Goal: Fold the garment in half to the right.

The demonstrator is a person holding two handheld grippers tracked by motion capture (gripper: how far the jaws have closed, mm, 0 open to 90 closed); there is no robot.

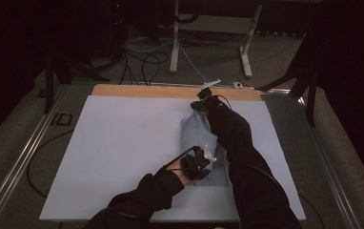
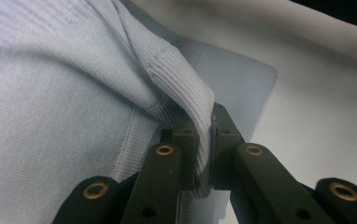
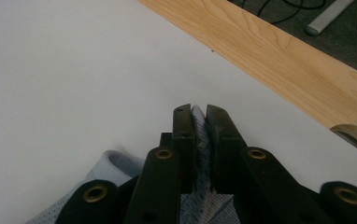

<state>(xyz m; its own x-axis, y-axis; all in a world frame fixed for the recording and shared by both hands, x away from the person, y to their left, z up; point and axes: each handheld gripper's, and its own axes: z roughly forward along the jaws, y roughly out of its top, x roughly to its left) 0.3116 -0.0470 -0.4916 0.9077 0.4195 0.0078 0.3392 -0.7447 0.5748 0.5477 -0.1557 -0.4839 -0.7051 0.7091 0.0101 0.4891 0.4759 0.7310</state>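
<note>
The pale blue garment [image 1: 201, 143], a soft ribbed knit with a thicker ribbed hem, lies folded into a long narrow shape right of centre in the high view, its long axis running from the lower middle of the frame up toward the far edge. It rests on a smooth white sheet [image 1: 123, 152] that covers most of the table, with a strip of light wood [image 1: 146, 90] bare along the top edge. The left gripper [image 1: 204, 160] sits at the near end of the garment; in the left gripper view its black jaws are closed tight on a raised fold of ribbed edge [image 2: 186, 88], which arches up from the flat cloth. The right gripper [image 1: 201, 102] is at the far end, jaws pinched nearly together on a thin bunch of blue knit [image 3: 199, 135].
</note>
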